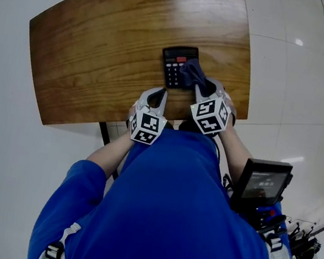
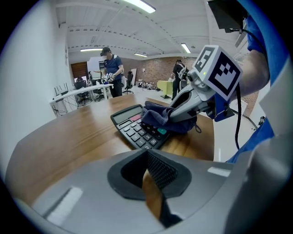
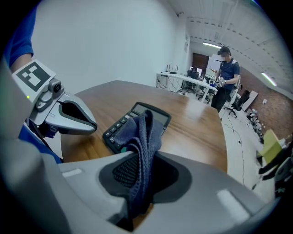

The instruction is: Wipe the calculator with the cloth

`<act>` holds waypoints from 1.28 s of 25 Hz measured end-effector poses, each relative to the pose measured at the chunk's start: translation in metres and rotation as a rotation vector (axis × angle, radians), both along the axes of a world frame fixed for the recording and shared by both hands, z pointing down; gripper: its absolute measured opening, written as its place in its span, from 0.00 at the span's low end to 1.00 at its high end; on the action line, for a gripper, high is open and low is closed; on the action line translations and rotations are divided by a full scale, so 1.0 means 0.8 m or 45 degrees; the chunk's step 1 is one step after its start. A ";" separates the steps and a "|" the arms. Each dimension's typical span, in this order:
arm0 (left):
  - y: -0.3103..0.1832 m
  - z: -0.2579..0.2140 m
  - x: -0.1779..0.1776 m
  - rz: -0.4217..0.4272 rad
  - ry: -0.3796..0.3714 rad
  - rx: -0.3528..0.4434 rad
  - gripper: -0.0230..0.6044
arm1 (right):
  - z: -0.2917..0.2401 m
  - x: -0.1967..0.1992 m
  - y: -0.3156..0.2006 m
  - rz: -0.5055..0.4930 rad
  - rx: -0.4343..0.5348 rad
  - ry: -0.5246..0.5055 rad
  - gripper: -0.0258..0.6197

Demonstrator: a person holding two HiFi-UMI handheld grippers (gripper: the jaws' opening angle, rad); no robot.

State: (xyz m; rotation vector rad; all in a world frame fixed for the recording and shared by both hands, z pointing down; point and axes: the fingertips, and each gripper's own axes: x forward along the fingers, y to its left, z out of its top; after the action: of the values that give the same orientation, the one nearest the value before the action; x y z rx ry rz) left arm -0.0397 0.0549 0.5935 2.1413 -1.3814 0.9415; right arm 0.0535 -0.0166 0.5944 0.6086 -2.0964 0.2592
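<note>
Nearest, at the near edge of the table [image 1: 89, 52]: left gripper [image 1: 159, 93], jaws together, nothing between them. Sits just short of the calculator [image 1: 172, 66], off its near-left corner.

Just to the right: right gripper [image 1: 201, 91], jaws clamped on the cloth [image 1: 192, 74]. Drapes the cloth's free end forward onto the calculator's right half, touching the keys. Bare: the left key columns and the display at the far end.

Beyond the jaws: calculator flat on the table, long axis running near to far, display end farthest. Lies straight ahead of the right gripper and slightly to its left.

Looks like a wipe in hand, calling for strokes along that long axis, then leftward over the bare keys. Puts the right gripper nearer the work; could use the left to steady the near-left corner against sliding.
</note>
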 end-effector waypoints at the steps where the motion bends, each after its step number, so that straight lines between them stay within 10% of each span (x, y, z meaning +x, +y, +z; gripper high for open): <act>1: 0.000 0.001 0.001 -0.002 0.000 0.002 0.05 | 0.000 0.001 -0.001 0.004 -0.001 0.000 0.15; 15: 0.028 -0.031 -0.016 -0.100 -0.044 -0.010 0.05 | -0.029 -0.109 0.068 -0.311 -0.045 -0.145 0.15; 32: 0.015 -0.012 -0.004 -0.027 -0.035 -0.012 0.05 | 0.002 -0.052 0.035 -0.119 -0.060 -0.084 0.15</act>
State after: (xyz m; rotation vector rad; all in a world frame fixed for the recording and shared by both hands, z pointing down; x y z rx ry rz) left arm -0.0426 0.0667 0.5841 2.1097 -1.4073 0.9707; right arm 0.0116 0.0113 0.5963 0.4785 -2.1693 0.2778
